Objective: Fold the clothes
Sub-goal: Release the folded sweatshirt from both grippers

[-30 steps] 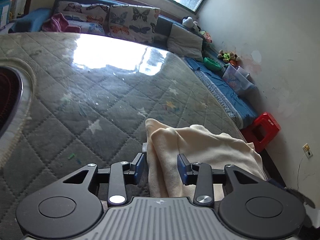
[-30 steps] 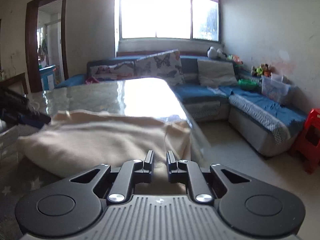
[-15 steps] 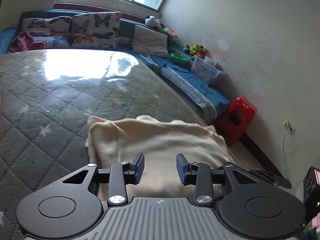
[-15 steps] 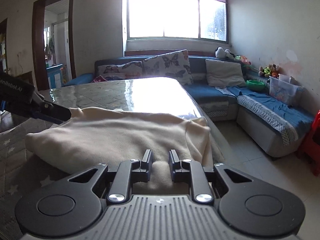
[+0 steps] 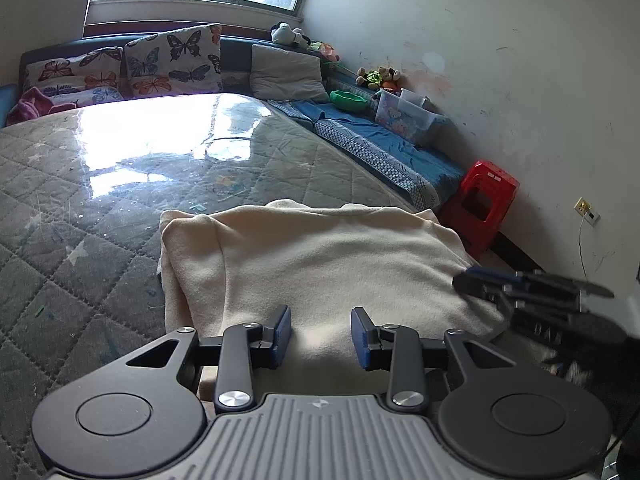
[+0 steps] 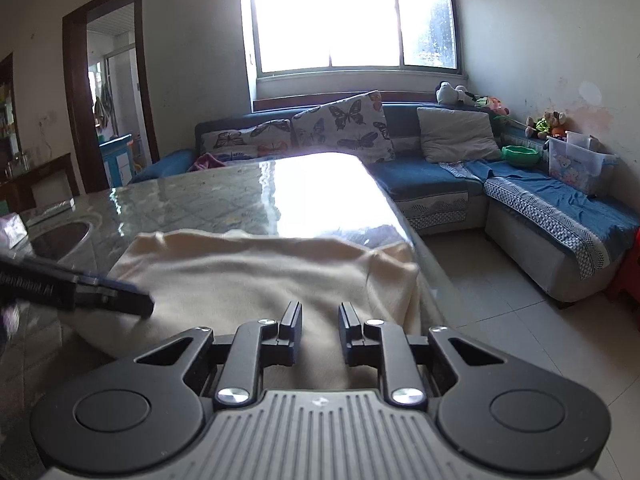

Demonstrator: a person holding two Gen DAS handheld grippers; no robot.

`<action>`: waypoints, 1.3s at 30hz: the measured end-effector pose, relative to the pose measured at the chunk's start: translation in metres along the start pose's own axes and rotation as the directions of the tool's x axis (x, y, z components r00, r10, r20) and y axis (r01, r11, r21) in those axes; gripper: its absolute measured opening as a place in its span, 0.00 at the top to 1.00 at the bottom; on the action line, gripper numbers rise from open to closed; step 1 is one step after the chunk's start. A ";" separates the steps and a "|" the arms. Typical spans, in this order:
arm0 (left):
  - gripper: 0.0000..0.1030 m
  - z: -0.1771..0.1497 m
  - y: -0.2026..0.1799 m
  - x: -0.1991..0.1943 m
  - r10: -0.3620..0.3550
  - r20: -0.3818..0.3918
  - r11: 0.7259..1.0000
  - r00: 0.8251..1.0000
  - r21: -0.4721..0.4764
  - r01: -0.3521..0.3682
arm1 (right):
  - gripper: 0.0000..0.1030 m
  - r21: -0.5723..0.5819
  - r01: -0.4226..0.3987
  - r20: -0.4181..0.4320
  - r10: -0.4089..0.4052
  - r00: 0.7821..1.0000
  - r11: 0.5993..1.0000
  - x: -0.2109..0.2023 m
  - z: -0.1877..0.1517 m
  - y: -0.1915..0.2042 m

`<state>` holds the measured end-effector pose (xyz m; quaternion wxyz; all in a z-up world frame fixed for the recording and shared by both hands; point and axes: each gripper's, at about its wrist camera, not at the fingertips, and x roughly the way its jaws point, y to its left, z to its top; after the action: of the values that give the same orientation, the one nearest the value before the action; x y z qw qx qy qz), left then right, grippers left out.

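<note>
Clearly soft and light, the cream garment (image 5: 320, 256) lies bunched at the surface's (image 5: 120, 184) near corner; pinch its hems. Left gripper (image 5: 320, 338) stands partly open, right gripper (image 6: 319, 330) narrowly parted, neither clamping cloth.

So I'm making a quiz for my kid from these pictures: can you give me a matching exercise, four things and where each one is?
Things:
1. cream garment
2. red stool
3. green bowl
4. butterfly cushion

Places:
A. on the floor by the wall
B. against the sofa back under the window
C. on the blue sofa seat beside a clear box
D. on the glossy quilted table

Pairs: 1-D, 2-A, 3-C, 4-B
</note>
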<state>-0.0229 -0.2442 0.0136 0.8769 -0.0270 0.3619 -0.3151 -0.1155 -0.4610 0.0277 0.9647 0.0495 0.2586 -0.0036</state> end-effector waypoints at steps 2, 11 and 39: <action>0.66 0.000 0.000 0.000 -0.001 -0.001 1.000 1.000 -0.001 0.001 | 0.83 0.009 0.001 -0.005 -0.001 1.000 1.000 0.008 0.011 -0.007; 0.66 0.001 0.002 0.000 -0.008 -0.003 1.000 1.000 -0.007 0.008 | 0.83 0.004 0.023 -0.118 -0.023 0.993 1.000 0.065 0.038 -0.028; 0.64 0.003 0.008 0.000 -0.033 -0.004 0.999 0.999 -0.030 0.033 | 0.83 -0.196 -0.063 -0.180 0.027 0.983 0.979 0.110 0.062 0.047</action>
<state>-0.0172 -0.2383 0.0135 0.8702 -0.0455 0.3683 -0.3242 0.0125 -0.4178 0.0307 0.9379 -0.0421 0.3408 0.0488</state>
